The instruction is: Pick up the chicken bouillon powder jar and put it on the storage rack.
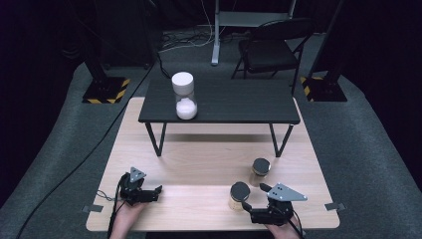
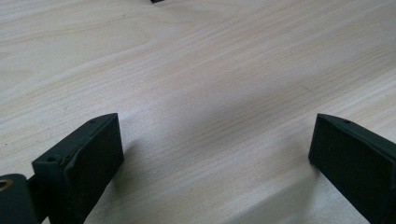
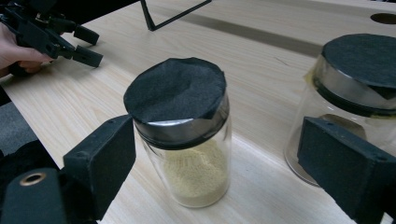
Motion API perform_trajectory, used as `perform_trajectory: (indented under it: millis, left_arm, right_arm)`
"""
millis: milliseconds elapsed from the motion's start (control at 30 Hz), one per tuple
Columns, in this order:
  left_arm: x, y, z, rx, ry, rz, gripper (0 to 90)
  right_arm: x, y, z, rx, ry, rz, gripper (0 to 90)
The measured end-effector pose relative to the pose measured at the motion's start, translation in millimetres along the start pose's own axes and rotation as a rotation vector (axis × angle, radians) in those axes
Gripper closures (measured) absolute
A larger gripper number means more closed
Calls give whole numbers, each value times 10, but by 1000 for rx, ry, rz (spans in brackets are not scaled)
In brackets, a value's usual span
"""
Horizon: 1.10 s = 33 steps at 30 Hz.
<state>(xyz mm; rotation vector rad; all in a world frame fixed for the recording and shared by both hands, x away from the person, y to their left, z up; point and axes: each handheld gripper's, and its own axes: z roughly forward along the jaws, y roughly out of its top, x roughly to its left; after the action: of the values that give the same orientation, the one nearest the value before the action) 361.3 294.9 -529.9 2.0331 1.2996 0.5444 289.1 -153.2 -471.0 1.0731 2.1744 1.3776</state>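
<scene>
Glass jar with a black lid (image 3: pixel 180 135) is sitting between the right gripper (image 3: pixel 215 154)'s wide jaws (left gripper (image 2: pixel 215 154) gaping, empty) near the wooden table (image 1: pixel 199 199)'s front edge — an off-centre squeeze risks tipping it.

two black-lidded jars (image 1: pixel 239 195) (image 1: pixel 260 171) of tan grains, one white-capped jar (image 1: pixel 184 96), two tables (image 1: pixel 209 194) (image 1: pixel 234 102), one folding chair (image 1: pixel 271 47), two grippers (image 1: pixel 158 189) (image 1: pixel 255 203) were counted.

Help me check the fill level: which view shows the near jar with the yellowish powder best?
The right gripper view: the near jar stands close between open jaws, powder low in the glass. The high view shows it small, mostly lid. The left gripper view faces bare tabletop.
</scene>
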Motion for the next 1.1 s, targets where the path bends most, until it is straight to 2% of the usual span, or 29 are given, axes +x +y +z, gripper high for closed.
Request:
perform_trajectory:
  millis: [533, 1100]
  left_arm:
    - [0, 0, 0, 0, 0, 0, 26]
    - [0, 0, 0, 0, 0, 0, 26]
  right_arm:
    - [72, 4, 170, 15, 37, -12, 144]
    - [125, 10, 375, 32, 53, -36, 185]
